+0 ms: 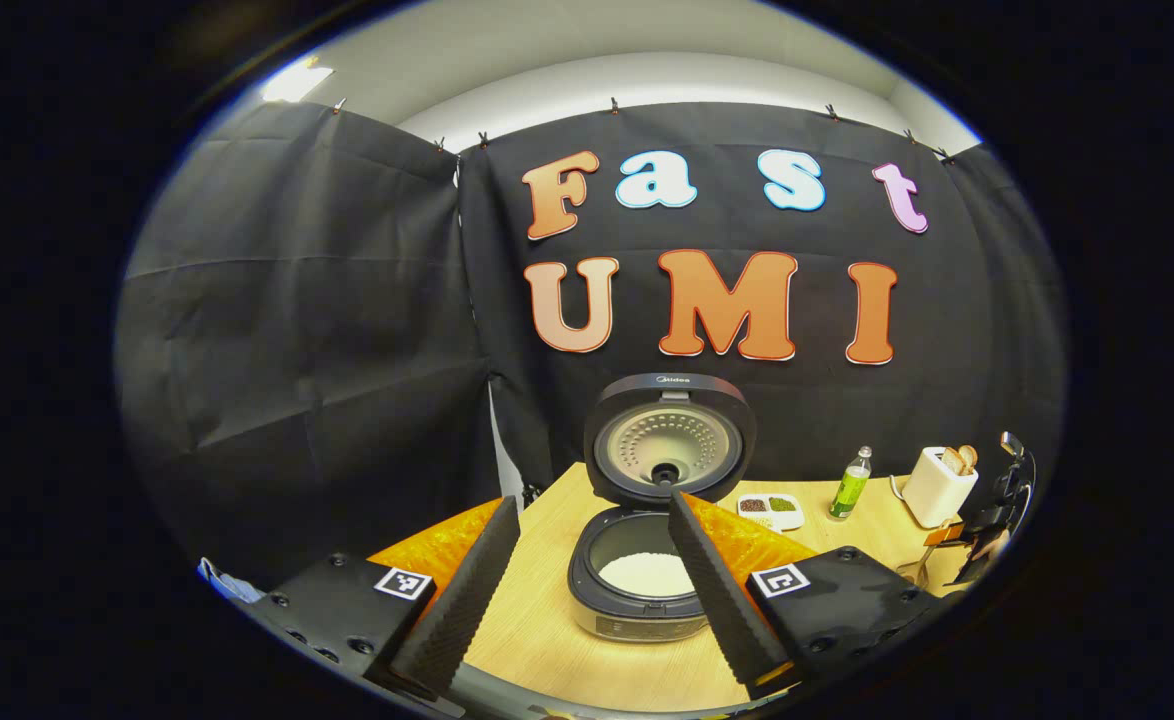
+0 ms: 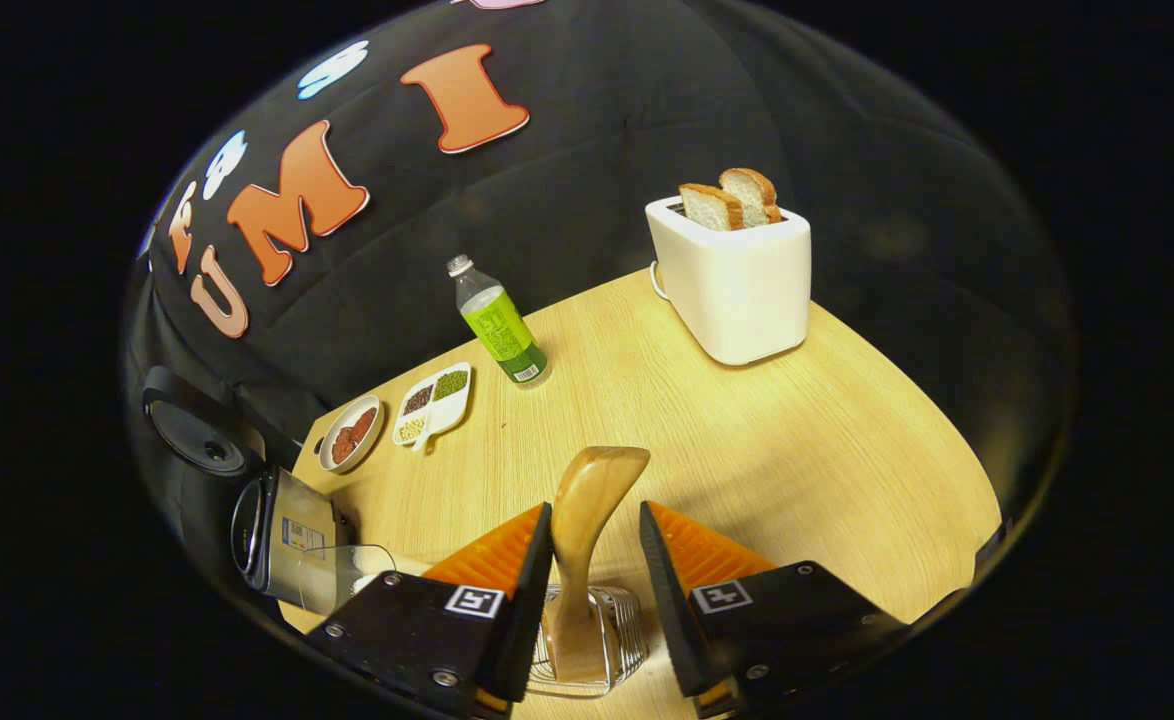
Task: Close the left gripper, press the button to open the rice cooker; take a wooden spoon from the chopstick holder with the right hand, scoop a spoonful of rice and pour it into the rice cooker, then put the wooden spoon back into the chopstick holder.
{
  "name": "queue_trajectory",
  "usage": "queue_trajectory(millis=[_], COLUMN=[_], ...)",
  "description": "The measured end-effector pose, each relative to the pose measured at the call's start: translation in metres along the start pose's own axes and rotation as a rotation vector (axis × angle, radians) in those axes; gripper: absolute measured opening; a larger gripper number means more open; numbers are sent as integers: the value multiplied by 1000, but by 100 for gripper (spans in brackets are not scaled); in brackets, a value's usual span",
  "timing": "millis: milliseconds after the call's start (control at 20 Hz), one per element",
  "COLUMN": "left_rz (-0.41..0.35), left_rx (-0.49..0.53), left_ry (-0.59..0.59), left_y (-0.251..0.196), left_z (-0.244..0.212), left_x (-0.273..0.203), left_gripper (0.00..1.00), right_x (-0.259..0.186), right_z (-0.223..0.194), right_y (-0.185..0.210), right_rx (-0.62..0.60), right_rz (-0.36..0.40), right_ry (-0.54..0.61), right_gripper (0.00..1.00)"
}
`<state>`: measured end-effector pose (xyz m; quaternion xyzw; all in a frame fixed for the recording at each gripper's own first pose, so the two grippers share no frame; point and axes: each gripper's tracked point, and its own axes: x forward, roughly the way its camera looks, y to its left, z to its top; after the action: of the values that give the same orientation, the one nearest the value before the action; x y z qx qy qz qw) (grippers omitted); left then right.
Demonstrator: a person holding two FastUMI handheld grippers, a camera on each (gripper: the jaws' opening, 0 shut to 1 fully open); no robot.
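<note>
- Left claw [image 1: 592,545]: open, fingers wide apart, nothing btwn them, held above the table [image 1: 547,620] facing the rice cooker [image 1: 637,580].
- Cooker lid [image 1: 669,438] was up, standing upright; white rice [image 1: 647,573] visible in the inner pot.
- Right claw [image 2: 595,545]: open, fingers either side of the wooden spoon [image 2: 587,520]. Left finger looked v. close to the spoon, right finger had a gap, so no grip.
- Spoon stood upright in the wire chopstick holder [image 2: 587,640], at the near table edge.
- Right gripper view: cooker at far left, glass cup [image 2: 347,575] just beside it.
- Also on table: toaster [image 2: 737,285] w/ bread, green bottle [image 2: 499,325], divided dish [image 2: 434,400], small bowl [image 2: 350,433].
</note>
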<state>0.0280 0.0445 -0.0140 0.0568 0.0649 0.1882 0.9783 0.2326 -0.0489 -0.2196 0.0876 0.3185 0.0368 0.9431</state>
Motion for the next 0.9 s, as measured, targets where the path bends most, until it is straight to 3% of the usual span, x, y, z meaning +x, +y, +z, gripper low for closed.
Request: queue_trajectory(millis=[50,150,250,300,600,900], left_rz=[9,21,28,31,26,-46], left_rx=[2,-1,-14,-20,-32,-54], left_ry=[3,10,23,30,48,27], left_y=[1,4,5,4,8,10], left_z=[-2,-5,-11,-14,-20,-8], left_x=[-1,-4,-5,-6,-14,5], left_gripper=[97,97,99,99,97,100], right_x=[2,3,4,2,-18,-68], right_z=[-2,-3,-5,-5,8,40], right_y=[2,4,10,14,24,45], right_rx=[4,13,25,29,-26,-76], right_rz=[4,7,20,36,40,18], right_ry=[10,23,31,33,-51,-179], right_gripper=[43,44,24,21,8,8])
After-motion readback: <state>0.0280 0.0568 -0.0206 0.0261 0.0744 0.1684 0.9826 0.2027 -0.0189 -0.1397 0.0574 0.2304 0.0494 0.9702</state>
